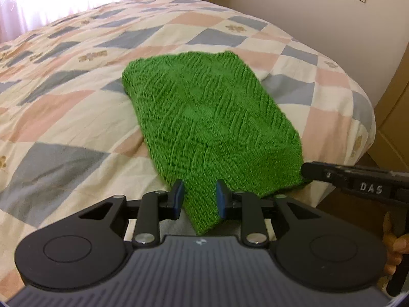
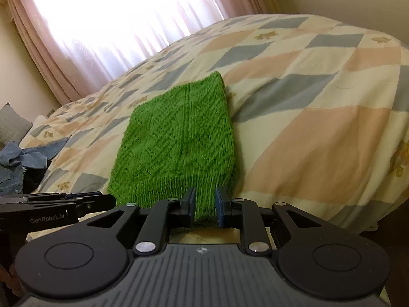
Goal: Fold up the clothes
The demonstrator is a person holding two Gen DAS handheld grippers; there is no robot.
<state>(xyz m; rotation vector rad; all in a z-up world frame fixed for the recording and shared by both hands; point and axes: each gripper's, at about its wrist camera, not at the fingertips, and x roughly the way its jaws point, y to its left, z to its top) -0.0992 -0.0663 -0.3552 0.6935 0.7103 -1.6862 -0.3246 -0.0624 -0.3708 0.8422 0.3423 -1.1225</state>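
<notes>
Landmark: green knit [image 1: 204, 117], laid flat on the quilt [image 1: 64, 117]. Bare quilt is seen on its left, right and far sides, so passage is open there. Its near hem is taken up: left gripper [image 1: 199, 199] astride one corner, right gripper [image 2: 204, 206] astride the other, each with knit between the pads, blocking approach from the near bed edge. In the right wrist view, a denim pile [image 2: 15, 163] and a grey pillow [image 2: 12, 125] are seen well left of the knit.
</notes>
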